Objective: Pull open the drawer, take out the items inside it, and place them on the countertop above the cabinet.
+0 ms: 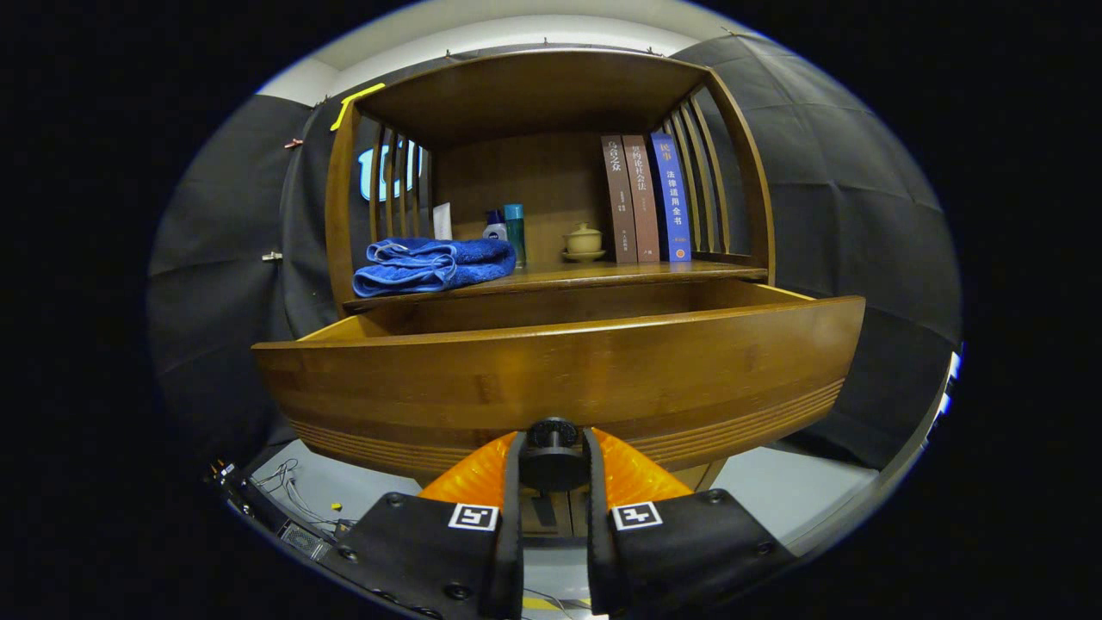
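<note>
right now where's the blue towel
In the gripper view the folded blue towel lies on the countertop above the open drawer, at its left end, just left of two small bottles.

Drawer (560,379) interior hidden behind its tall front panel, contents impossible to tell, knob (553,456) partly covered by the gripper (553,461) fingers closed against it, small bottles (508,228) behind the blue towel (430,265) perhaps toiletries, lower halves hidden
</note>
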The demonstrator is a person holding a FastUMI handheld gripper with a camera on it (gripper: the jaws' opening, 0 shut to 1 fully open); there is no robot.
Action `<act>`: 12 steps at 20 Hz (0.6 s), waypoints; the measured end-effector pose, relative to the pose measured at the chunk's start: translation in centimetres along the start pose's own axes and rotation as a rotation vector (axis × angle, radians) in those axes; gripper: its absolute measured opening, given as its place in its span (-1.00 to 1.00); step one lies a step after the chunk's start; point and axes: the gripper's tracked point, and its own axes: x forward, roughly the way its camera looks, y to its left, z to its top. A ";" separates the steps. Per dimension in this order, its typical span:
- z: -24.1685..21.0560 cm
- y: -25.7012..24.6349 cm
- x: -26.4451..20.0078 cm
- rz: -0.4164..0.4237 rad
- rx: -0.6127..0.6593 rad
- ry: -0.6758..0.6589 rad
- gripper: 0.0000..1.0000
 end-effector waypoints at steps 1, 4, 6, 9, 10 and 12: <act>-0.3 -0.1 -0.6 0.000 0.006 0.007 -0.33; -0.7 0.0 -1.8 0.004 0.009 0.016 -0.33; -1.0 0.0 -1.8 0.005 0.013 0.028 -0.33; -1.1 0.0 -1.9 -0.007 -0.005 0.028 -0.28; -1.3 0.1 -1.9 0.000 -0.010 0.035 -0.18; -2.3 0.1 -2.3 0.001 -0.004 0.075 0.29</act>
